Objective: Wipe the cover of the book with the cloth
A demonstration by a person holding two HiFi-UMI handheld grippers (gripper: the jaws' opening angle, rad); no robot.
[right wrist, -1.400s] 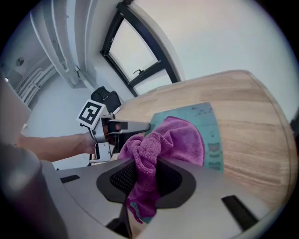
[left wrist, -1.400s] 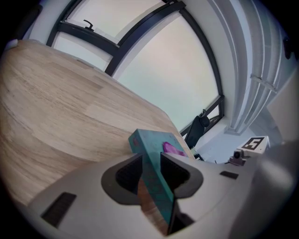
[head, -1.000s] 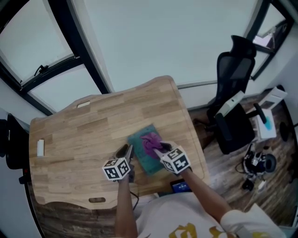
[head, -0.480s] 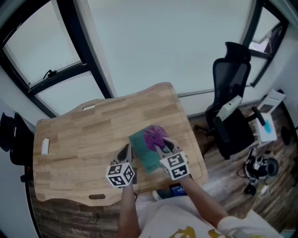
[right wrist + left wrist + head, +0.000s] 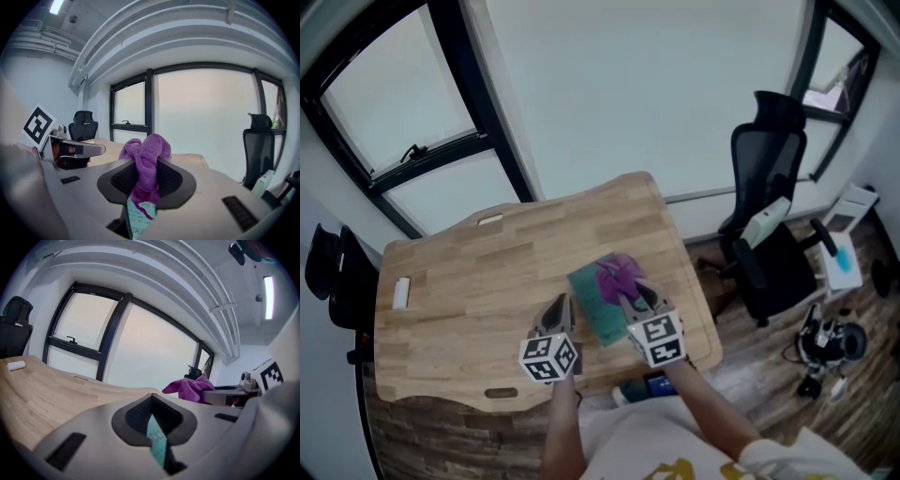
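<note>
Lengthwise, the teal book (image 5: 592,314) points toward the window (image 5: 656,94), slightly skewed.

The purple cloth (image 5: 144,154) is a soft, nubby towelling, matt and rough-looking, while the teal book (image 5: 592,314) has a smooth printed cover with a faint sheen. The pale wooden table (image 5: 478,281) is made of jointed planks with a smooth matt finish. The left gripper (image 5: 156,434) and right gripper (image 5: 143,190) are smooth matt grey plastic with black ribbed pads (image 5: 171,180).
</note>
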